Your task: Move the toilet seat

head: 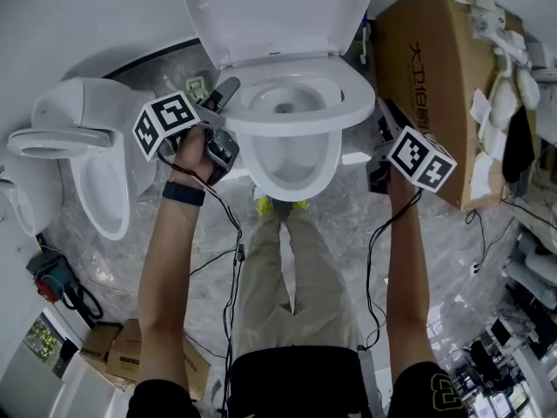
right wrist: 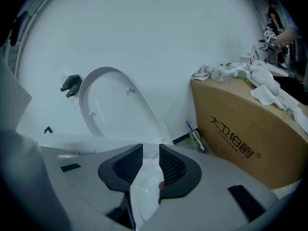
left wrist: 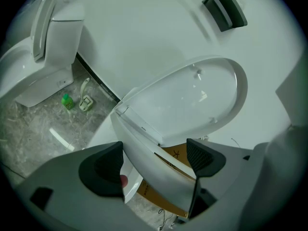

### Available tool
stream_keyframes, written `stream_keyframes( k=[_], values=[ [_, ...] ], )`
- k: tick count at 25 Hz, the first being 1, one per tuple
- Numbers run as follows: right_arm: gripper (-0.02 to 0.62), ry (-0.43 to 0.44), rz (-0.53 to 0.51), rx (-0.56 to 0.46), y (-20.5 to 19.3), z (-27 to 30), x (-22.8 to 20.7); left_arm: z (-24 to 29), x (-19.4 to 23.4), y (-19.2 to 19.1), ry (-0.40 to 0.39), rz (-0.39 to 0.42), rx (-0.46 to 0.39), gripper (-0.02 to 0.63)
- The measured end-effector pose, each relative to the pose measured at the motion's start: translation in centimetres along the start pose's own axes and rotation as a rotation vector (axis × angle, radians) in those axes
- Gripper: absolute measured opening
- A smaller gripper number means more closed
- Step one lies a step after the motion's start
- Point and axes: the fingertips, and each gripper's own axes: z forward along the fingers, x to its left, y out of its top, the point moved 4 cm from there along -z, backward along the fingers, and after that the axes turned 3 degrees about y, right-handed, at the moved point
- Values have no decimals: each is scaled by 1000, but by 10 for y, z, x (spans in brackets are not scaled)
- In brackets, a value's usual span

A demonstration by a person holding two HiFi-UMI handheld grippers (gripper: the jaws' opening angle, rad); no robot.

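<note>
Found the toilet seat [head: 344, 103] down on the bowl [head: 291, 168], lid [head: 278, 11] up, with right gripper [right wrist: 150, 150] fingers pinched narrow on its right rim and left gripper [left wrist: 154, 147] fingers gaping astride the left rim, so looked to need the left closed firmly before lifting both sides evenly.

- Cardboard box [right wrist: 240, 129]: its side bore large black characters, "大卫伯爵", followed by a small circled ®. They read plainly in the right gripper view and stood turned on end in the head view.
- Shorts [head: 439, 394]: a yellow numeral "3" was printed on the leg at the lower right of the head view.
- Left cube [head: 165, 122], part of the left gripper [left wrist: 154, 162]: its faces carried square black-and-white marker patterns, without lettering.
- Right cube [head: 420, 159], part of the right gripper [right wrist: 149, 165]: it carried the same kind of markers.
- Green bottle [left wrist: 67, 101]: its label was too small to read.
</note>
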Motion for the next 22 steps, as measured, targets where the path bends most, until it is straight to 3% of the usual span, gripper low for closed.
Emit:
stream_keyframes(
  k=[22],
  values=[
    [91,-9,-6,-29,20,17,11,7,-12,27,-7,-102,-12,411]
  ],
)
